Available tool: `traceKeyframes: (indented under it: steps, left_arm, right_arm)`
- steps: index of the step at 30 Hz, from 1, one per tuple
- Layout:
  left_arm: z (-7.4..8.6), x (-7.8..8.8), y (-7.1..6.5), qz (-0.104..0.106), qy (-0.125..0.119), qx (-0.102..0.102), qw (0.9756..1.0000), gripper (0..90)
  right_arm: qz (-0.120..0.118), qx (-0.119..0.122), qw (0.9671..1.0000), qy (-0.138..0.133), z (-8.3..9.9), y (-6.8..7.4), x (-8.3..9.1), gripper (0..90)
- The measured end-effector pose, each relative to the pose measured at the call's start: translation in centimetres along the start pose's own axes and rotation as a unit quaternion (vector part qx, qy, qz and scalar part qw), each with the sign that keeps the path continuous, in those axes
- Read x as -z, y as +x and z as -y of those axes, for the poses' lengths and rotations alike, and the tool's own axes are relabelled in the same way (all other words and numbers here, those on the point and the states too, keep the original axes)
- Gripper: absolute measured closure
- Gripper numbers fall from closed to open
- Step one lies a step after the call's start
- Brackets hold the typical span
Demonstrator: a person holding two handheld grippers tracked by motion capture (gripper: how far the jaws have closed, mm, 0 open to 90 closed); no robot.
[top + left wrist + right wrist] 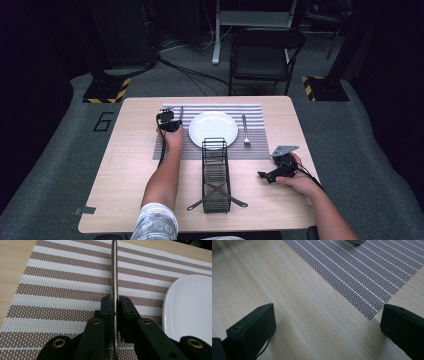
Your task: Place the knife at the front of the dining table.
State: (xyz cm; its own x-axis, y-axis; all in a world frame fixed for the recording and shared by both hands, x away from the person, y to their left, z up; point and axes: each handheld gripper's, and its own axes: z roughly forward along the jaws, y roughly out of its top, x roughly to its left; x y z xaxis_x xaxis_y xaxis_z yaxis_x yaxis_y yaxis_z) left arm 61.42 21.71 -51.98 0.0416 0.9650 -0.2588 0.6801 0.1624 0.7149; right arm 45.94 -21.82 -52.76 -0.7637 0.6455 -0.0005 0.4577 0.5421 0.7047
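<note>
A thin metal knife [114, 270] runs edge-on between the jaws of my left gripper [115, 305], which is shut on it low over the striped placemat [62, 285]. In the high view the left gripper [169, 121] is at the mat's far left, left of the white plate [213, 128], with the knife [181, 113] pointing away. A fork [245, 131] lies on the mat to the right of the plate. My right gripper [265, 176] rests near the table's right edge. In its own view the right gripper [328, 317] stands open over bare wood with nothing between its fingers.
A black wire caddy [216, 175] stands in the middle of the wooden table [125, 165], in front of the plate. The placemat's corner [362, 270] lies just beyond the right jaws. A black chair [265, 55] stands on the floor past the far edge.
</note>
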Motion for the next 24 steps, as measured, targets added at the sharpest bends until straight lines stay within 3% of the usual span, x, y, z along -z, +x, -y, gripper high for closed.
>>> traceKeyframes:
  steps: [6, 8, 14, 18, 24]
  left_arm:
    - [0.1, 0.1, 0.2, -0.003, -0.005, 0.002, 1.0, 81.4]
    - [0.1, 0.2, 0.3, -0.002, -0.004, 0.011, 0.9999, 78.2]
    - [-0.2, 1.3, 1.2, 0.0, -0.008, 0.012, 0.9999, 71.2]
    - [-0.6, 2.3, 1.6, -0.004, -0.009, 0.002, 1.0, 64.8]
    - [-0.6, 3.8, 1.9, 0.005, -0.011, -0.008, 0.9999, 58.4]
  right_arm:
    - [0.0, 0.0, 1.0, 0.0, 0.0, 0.0, 0.0, 0.0]
    - [0.0, 0.0, 1.0, 0.0, 0.0, 0.0, 0.0, 0.0]
    - [0.0, -0.001, 1.0, 0.0, 0.0, 0.0, 0.0, 0.0]
    - [0.0, 0.0, 1.0, -0.001, 0.0, 0.0, 0.0, 0.0]
    - [0.0, -0.002, 1.0, 0.0, 0.0, 0.0, 0.0, 0.0]
